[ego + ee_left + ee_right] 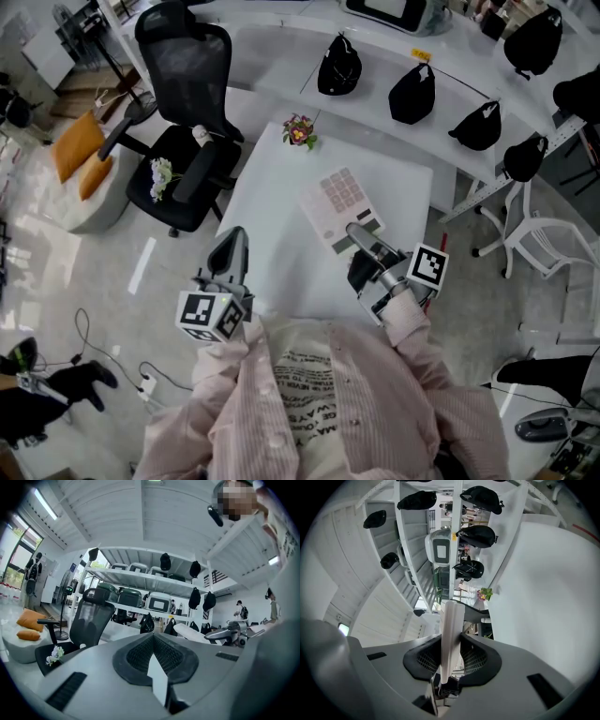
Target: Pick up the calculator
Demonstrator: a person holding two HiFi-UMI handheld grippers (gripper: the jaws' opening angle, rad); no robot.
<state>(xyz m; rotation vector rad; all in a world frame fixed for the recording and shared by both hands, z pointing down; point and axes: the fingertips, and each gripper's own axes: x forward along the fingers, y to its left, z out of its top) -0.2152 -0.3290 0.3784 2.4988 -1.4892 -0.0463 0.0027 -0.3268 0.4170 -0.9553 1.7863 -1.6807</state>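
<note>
Above table (277, 192), calculator (339, 202) gripped by right gripper (362, 236)

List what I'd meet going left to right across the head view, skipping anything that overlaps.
orange cushions → black office chair → calculator → white chair

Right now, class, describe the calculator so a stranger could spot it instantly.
Find the white table beside the black mesh office chair. Toward its right side is a flat pale grey calculator with pinkish keys, clamped in the right gripper. Its only neighbour, a small flower posy, sits farther away.
</note>
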